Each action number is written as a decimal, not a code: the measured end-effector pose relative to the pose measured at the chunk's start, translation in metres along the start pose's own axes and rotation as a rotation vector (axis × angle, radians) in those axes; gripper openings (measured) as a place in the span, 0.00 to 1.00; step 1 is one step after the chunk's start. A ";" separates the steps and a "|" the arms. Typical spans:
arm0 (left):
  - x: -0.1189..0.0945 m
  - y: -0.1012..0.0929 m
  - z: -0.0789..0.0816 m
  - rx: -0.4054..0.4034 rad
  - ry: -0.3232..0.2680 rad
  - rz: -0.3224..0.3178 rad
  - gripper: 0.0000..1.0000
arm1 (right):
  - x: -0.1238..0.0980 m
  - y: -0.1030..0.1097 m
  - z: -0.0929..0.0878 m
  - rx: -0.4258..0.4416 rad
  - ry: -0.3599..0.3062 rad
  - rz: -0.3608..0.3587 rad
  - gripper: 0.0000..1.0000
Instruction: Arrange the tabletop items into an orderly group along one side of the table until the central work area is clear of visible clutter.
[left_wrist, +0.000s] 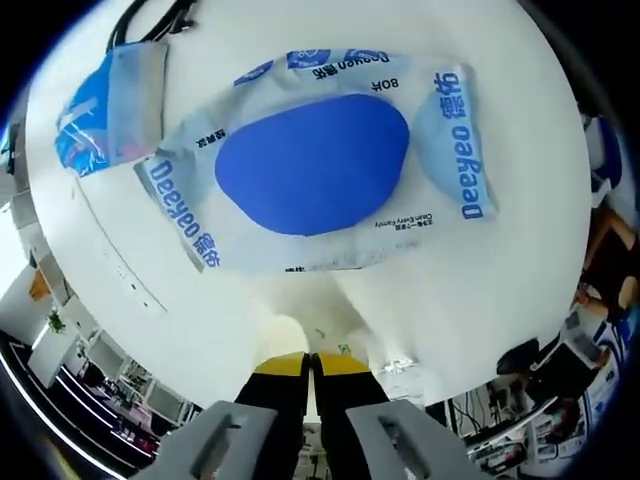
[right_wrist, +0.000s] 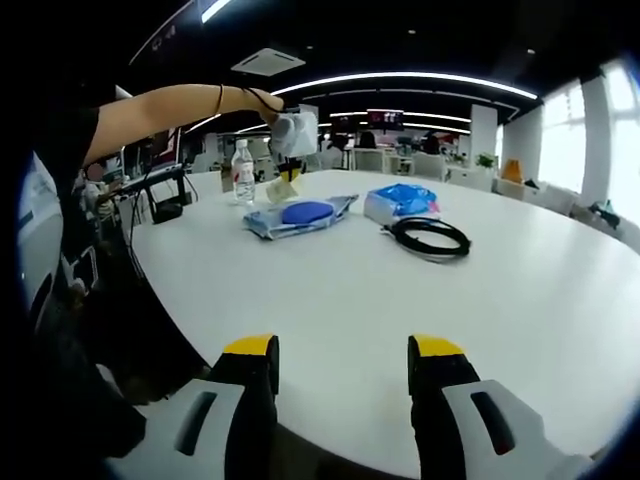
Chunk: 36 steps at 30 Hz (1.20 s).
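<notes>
A flat Deeyeo wet-wipes pack (left_wrist: 320, 170) with a big blue oval lid lies on the white table (left_wrist: 520, 300), right below my left gripper (left_wrist: 311, 362). Its yellow-tipped jaws are shut, with nothing visible between them, just short of the pack's near edge. In the right gripper view the same pack (right_wrist: 300, 215) lies at the far side, and the left gripper (right_wrist: 293, 135) hovers above it on a person's outstretched arm. My right gripper (right_wrist: 343, 352) stands open over the table's near edge, holding nothing.
A second blue-and-white pack (left_wrist: 110, 100) (right_wrist: 402, 200) lies beside the wipes. A coiled black cable (right_wrist: 430, 237) sits to its right. A water bottle (right_wrist: 242, 172) stands at the far table edge (right_wrist: 190, 215). Office desks and chairs lie beyond.
</notes>
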<state>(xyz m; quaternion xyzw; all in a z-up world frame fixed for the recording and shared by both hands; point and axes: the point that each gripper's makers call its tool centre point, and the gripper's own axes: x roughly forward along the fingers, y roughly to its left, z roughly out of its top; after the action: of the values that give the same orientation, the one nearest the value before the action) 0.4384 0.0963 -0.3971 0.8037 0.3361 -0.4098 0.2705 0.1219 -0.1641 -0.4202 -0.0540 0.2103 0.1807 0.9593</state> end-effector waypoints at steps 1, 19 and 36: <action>0.000 0.000 0.000 -0.004 -0.002 0.001 0.01 | 0.000 0.000 0.000 0.000 0.000 0.001 0.49; -0.006 -0.008 -0.007 -0.059 -0.034 0.011 0.00 | 0.003 0.005 0.003 -0.007 -0.002 0.014 0.48; -0.008 -0.023 -0.032 -0.191 -0.093 0.079 0.00 | 0.008 0.015 0.008 -0.032 0.000 0.043 0.48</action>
<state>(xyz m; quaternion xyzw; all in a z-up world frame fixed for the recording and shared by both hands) 0.4326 0.1311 -0.3775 0.7670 0.3285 -0.4019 0.3772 0.1260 -0.1459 -0.4165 -0.0647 0.2086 0.2044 0.9542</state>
